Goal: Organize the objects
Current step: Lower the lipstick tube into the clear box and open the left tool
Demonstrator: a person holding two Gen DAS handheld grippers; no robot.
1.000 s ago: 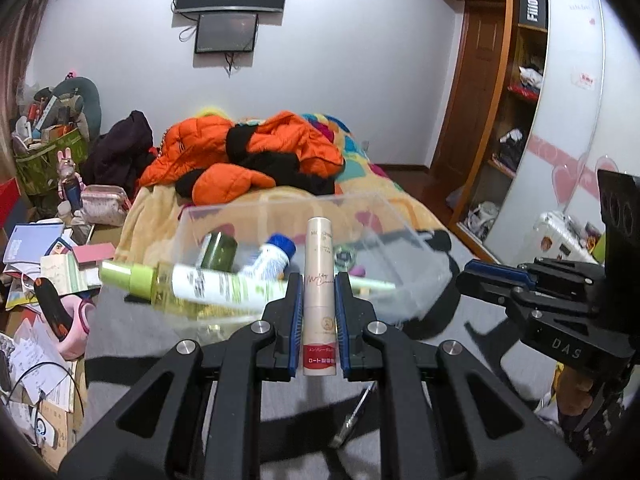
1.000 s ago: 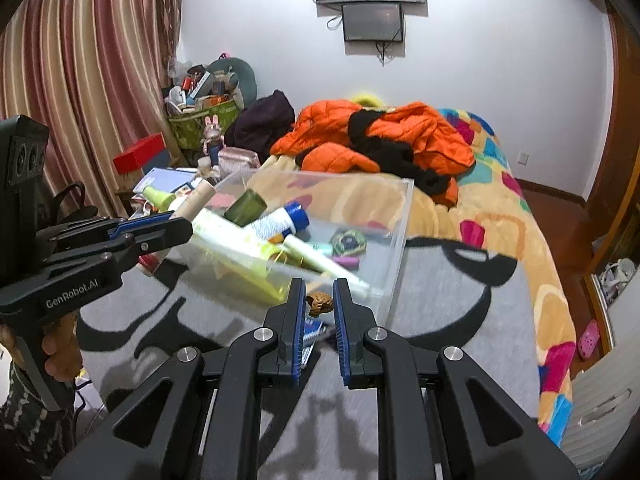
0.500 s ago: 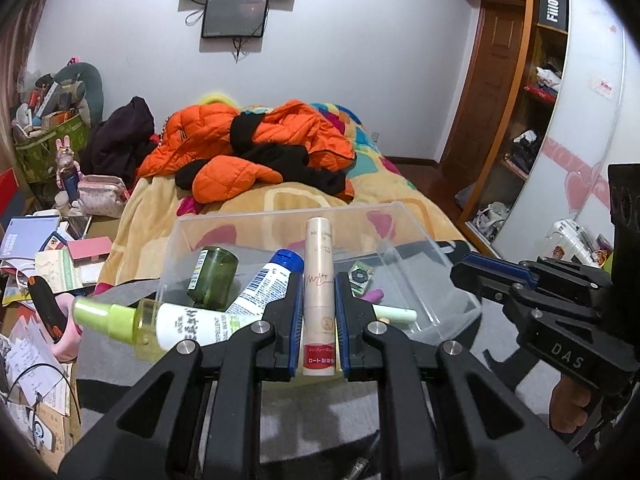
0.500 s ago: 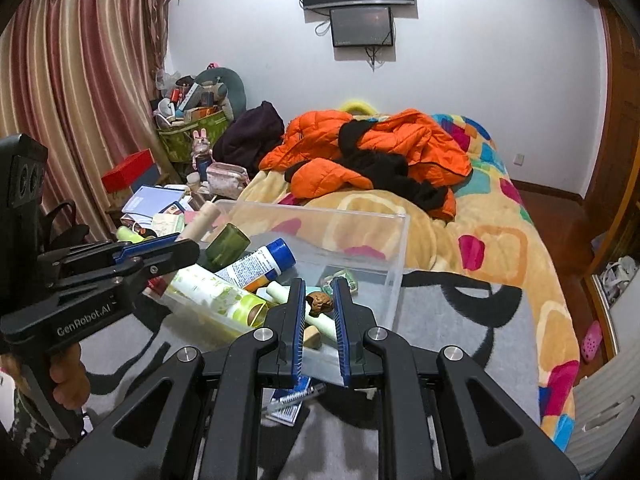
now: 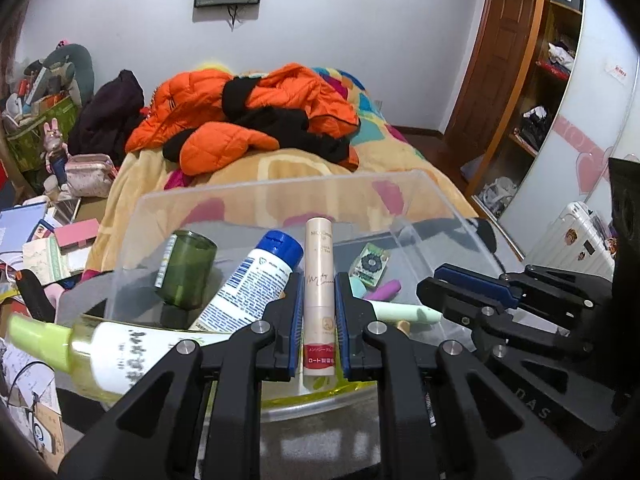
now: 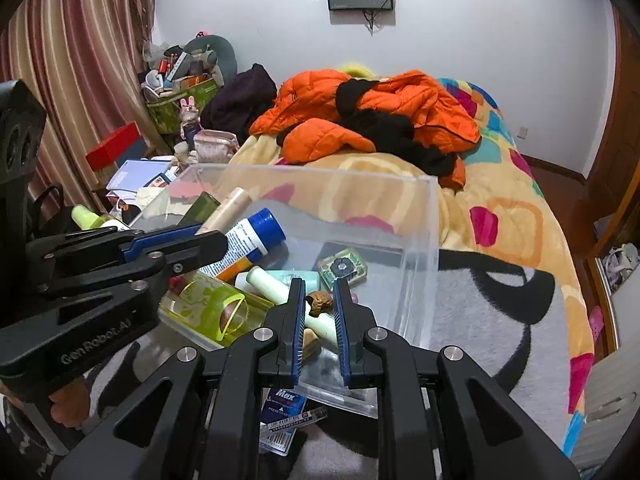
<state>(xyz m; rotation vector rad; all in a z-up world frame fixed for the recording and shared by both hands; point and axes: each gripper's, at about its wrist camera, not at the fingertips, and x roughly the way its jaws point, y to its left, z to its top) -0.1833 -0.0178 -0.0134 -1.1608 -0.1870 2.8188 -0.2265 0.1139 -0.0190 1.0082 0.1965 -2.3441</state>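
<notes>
Partly hidden, left hand-held gripper (image 5: 317, 312) clamps cream tube (image 5: 319, 280); right (image 6: 319, 308) pinches brown lump (image 6: 319, 302)

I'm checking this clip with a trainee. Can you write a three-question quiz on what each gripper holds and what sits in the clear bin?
1. True or false: the left gripper is shut on a slim cream tube with a red label.
2. What does the right gripper hold? A) a small brown knobbly object B) a blue pen C) nothing
3. Fill in: the white tube lying in the clear plastic bin has a ___ cap.

Key: 1 true; 2 A; 3 blue.
</notes>
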